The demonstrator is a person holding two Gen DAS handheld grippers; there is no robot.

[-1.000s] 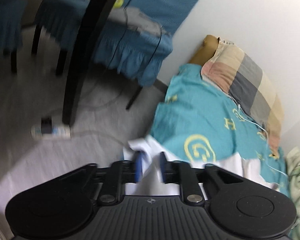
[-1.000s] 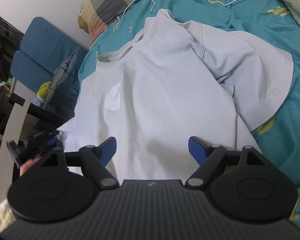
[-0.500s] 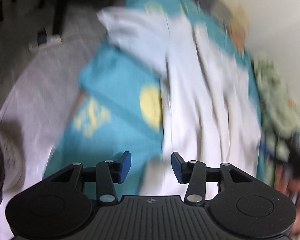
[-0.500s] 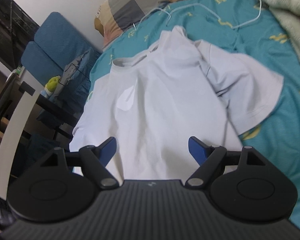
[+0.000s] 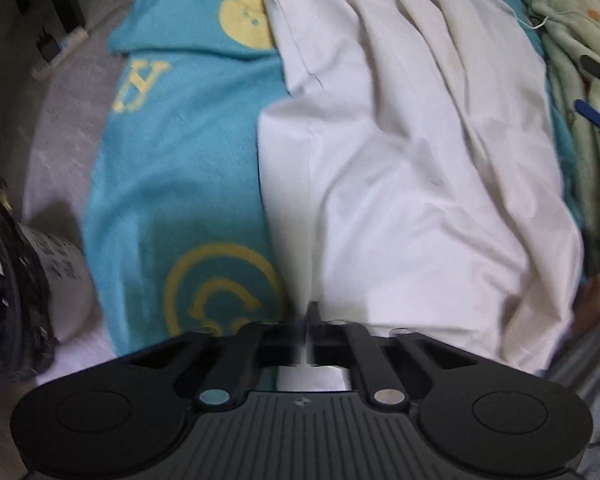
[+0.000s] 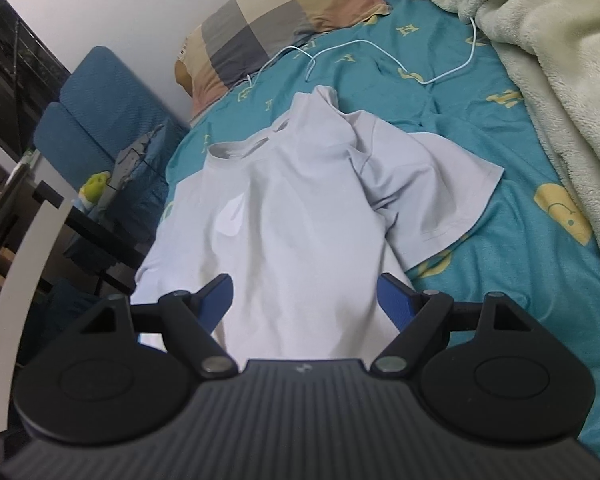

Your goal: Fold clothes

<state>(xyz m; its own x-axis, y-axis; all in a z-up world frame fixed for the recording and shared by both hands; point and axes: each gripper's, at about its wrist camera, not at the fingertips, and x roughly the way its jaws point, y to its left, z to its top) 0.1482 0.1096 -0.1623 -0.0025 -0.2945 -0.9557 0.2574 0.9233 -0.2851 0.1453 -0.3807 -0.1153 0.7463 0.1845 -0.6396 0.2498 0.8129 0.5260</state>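
A white T-shirt (image 6: 300, 220) lies face up on the teal bed sheet (image 6: 500, 260), collar toward the pillow, one sleeve spread to the right. In the left wrist view the T-shirt (image 5: 400, 160) runs away from me in long wrinkles. My left gripper (image 5: 308, 320) points steeply down at the shirt's near left corner. Its jaws are shut on the hem, and white cloth shows between the finger arms. My right gripper (image 6: 306, 300) hovers open over the shirt's lower end with nothing between its blue pads. One of its fingers (image 5: 594, 116) shows at the right edge of the left wrist view.
A checked pillow (image 6: 280, 28) and a white cable (image 6: 380, 46) lie at the head of the bed. A pale fleece blanket (image 6: 560, 100) is heaped along the right. Blue chairs (image 6: 100, 108) stand left of the bed. A bin (image 5: 20, 280) and a power strip (image 5: 60, 56) are on the floor.
My left gripper swung from the shirt's sleeve end near the chairs to its hem corner, opened on the way and closed on the cloth. The right gripper rose and drew back a little, still open.
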